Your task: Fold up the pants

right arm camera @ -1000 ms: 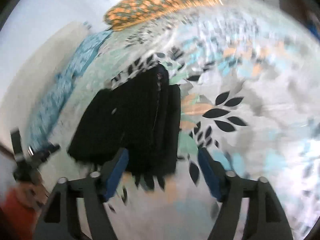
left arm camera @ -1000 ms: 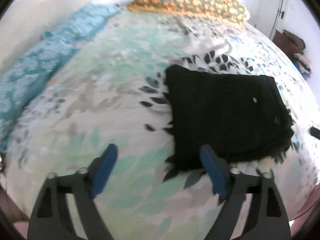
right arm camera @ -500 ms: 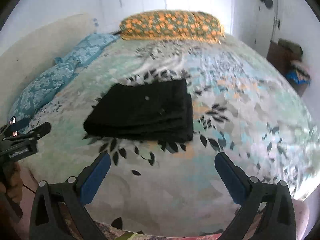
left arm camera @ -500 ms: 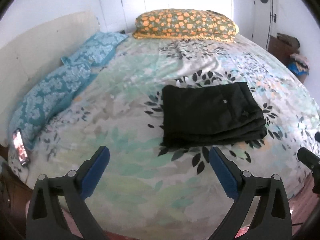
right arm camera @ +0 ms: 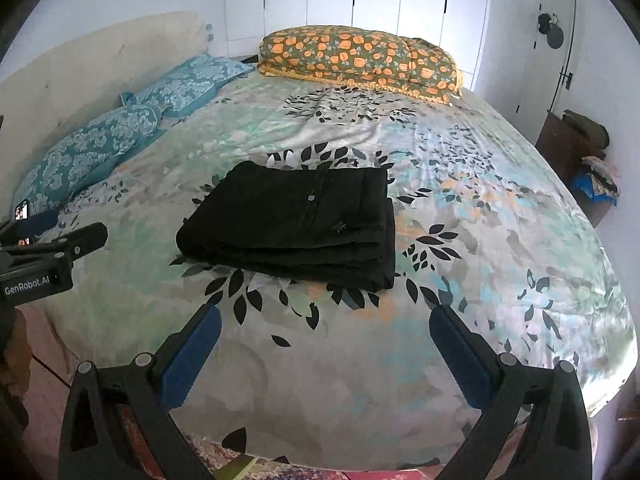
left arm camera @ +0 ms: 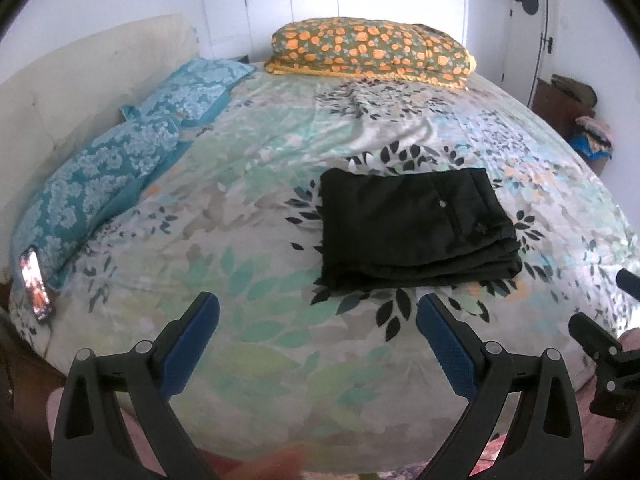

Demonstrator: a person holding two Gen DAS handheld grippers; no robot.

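The black pants (left arm camera: 412,228) lie in a neat folded stack on the bed (left arm camera: 256,184), roughly in the middle of the leaf-print cover, with the layered edges showing along the near side and the longer side running left to right across the bed. Both tools are held back over the foot of the bed, well apart from the stack. The left gripper (left arm camera: 318,328) has its blue pads spread wide and holds nothing; the pants sit ahead of it and off to its right. The right gripper (right arm camera: 324,340) is just as wide open and empty, and the stack lies ahead of it, slightly to its left, so the pants are between the two lines of sight and neither arm looks clearly nearer. I'd judge the folding done, with little left but perhaps a tidy-up. There are no boxes or baskets on the bed; only the blue pillows (left arm camera: 120,168), an orange flowered pillow (left arm camera: 372,52) and a phone (left arm camera: 35,284) at the left edge.
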